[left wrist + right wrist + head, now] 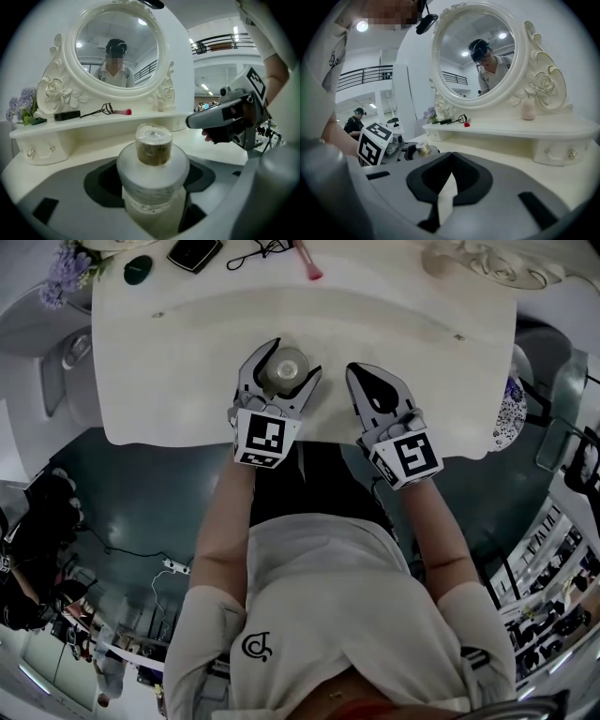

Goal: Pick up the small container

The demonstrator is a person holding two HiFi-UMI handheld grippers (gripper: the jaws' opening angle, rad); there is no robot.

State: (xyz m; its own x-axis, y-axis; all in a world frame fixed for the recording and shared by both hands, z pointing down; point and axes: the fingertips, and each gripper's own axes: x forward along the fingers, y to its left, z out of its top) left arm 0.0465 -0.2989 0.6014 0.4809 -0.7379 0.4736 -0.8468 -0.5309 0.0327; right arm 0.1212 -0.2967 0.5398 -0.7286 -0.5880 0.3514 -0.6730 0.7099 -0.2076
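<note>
The small container [288, 369] is a round clear jar with a gold-brown cap, standing near the front edge of the cream dressing table [178, 352]. My left gripper [295, 358] has its jaws spread wide on either side of it. In the left gripper view the container [152, 161] fills the gap between the jaws of the left gripper [152, 177], with thin dark gaps at its sides. My right gripper [356, 371] lies just right of the jar, jaws together and empty. From the right gripper [450, 157] I see the container [423, 149] off to the left.
An ornate white mirror [117, 47] stands at the back on a raised shelf [93, 123]. On the shelf lie a pink-tipped brush [309, 263], a black case [194, 251], a green object [138, 268] and purple flowers [61, 273]. The table's front edge [187, 439] runs under both grippers.
</note>
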